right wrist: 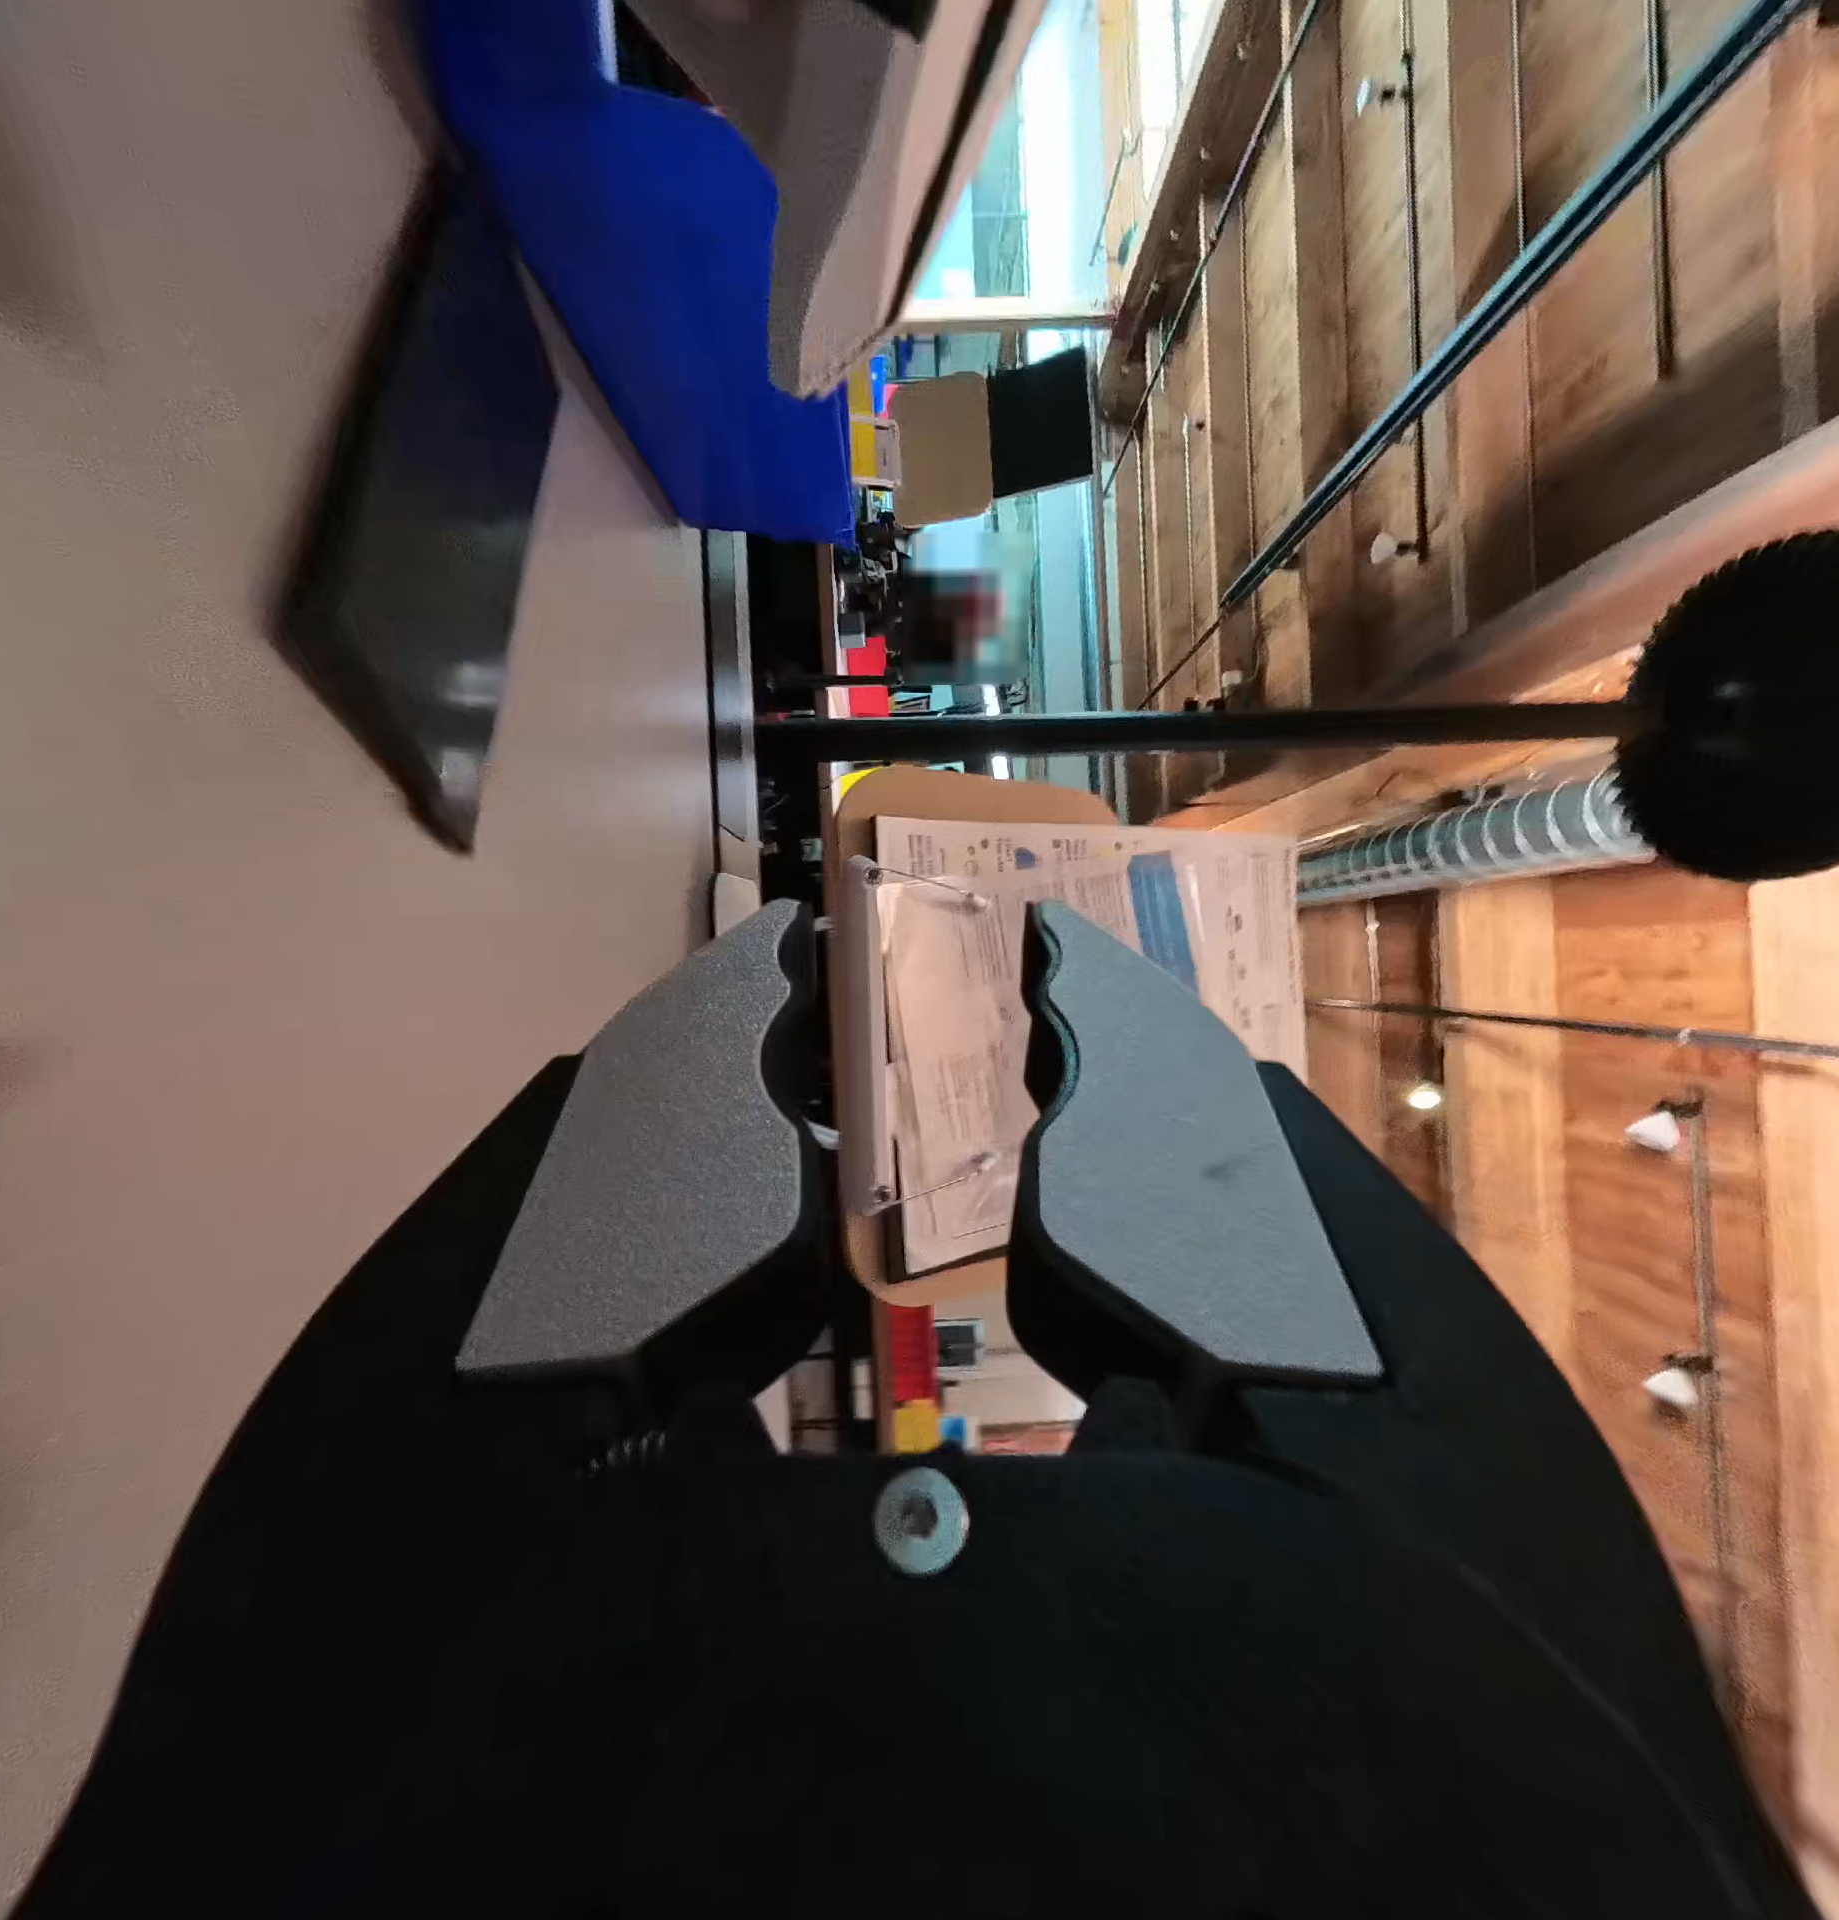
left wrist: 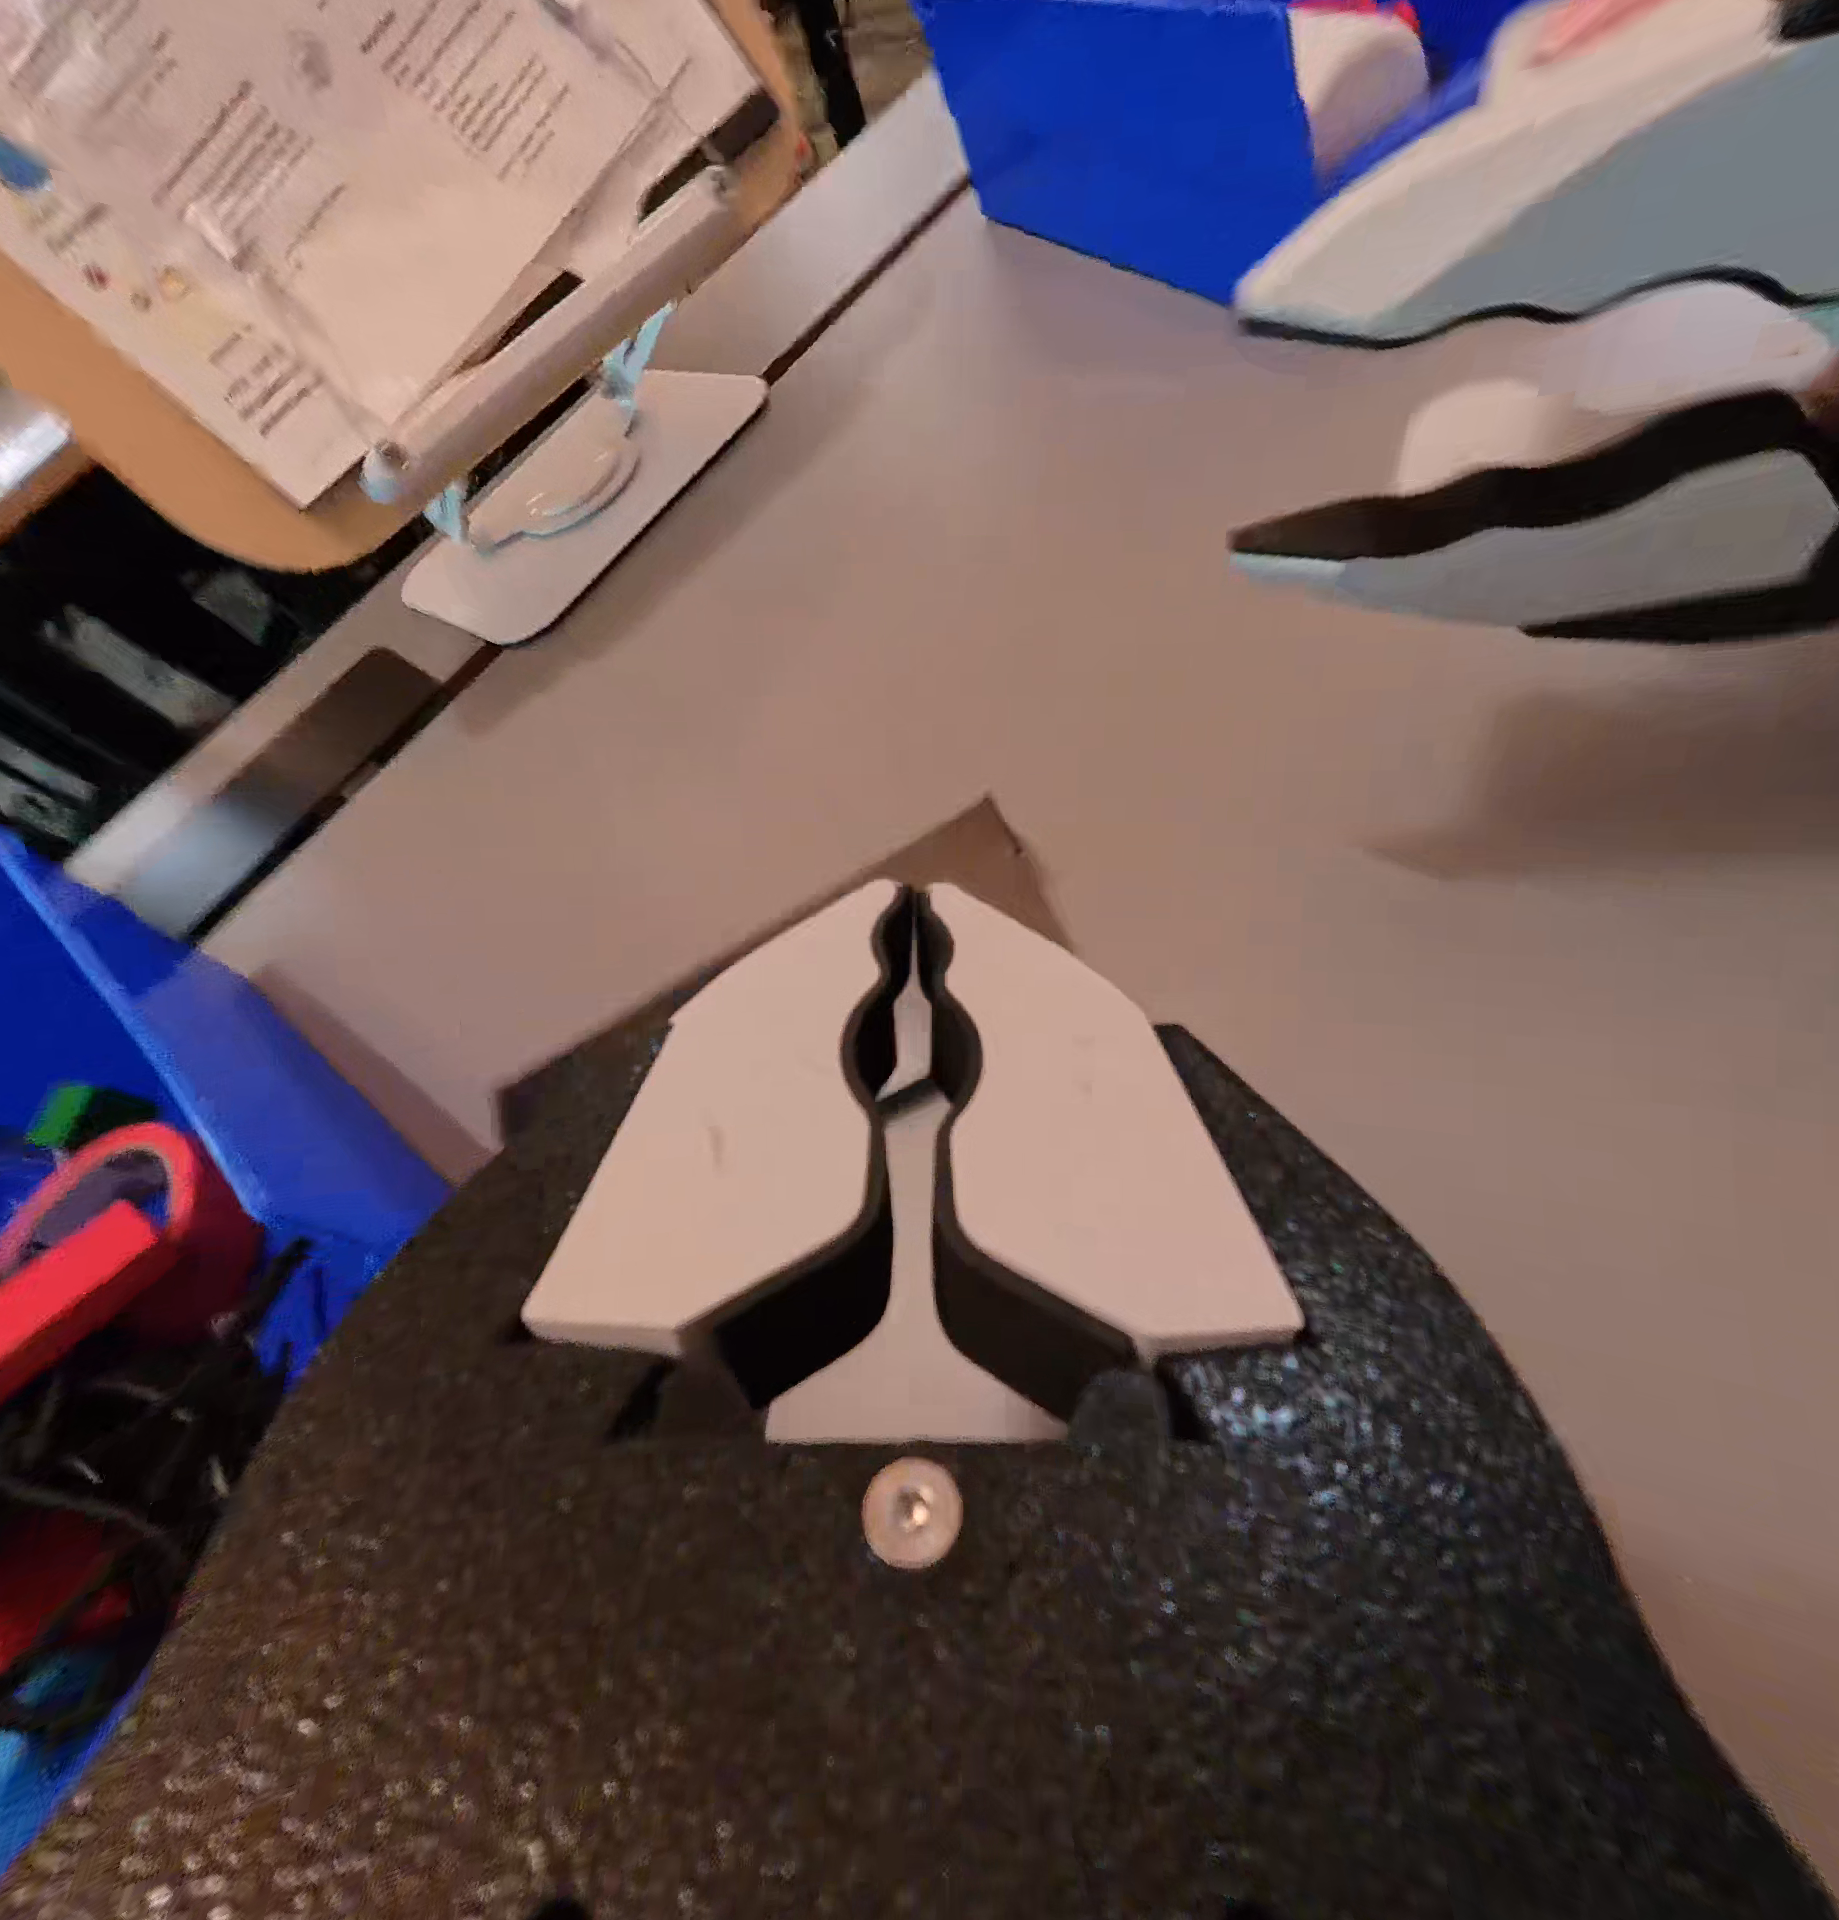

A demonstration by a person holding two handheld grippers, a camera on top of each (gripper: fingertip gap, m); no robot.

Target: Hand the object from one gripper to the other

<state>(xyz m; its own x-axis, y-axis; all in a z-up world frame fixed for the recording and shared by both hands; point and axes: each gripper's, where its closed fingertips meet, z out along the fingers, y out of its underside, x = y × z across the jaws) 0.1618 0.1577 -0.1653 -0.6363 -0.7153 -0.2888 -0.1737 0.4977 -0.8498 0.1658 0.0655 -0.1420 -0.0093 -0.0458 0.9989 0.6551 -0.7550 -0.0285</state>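
Observation:
My left gripper [left wrist: 913,902] is shut low over the table [left wrist: 998,665]. It pinches a thin flat tan piece [left wrist: 988,842], whose corner sticks out past the fingertips. The piece is close to the table's colour and mostly hidden under the fingers. My right gripper [left wrist: 1242,421] comes in from the upper right of the left wrist view, turned on its side, open and blurred, well apart from the left gripper. In its own view the right gripper [right wrist: 920,935] is open with nothing between the fingers, and the tan piece does not show there.
A document stand with papers [left wrist: 302,239] stands at the table's far left edge and also shows ahead of the right gripper [right wrist: 988,1049]. Blue bins sit at the back [left wrist: 1112,135] and lower left [left wrist: 167,1039]. A black flat slab [right wrist: 406,540] lies on the table. The grippers' ends are close to 10 cm from one another.

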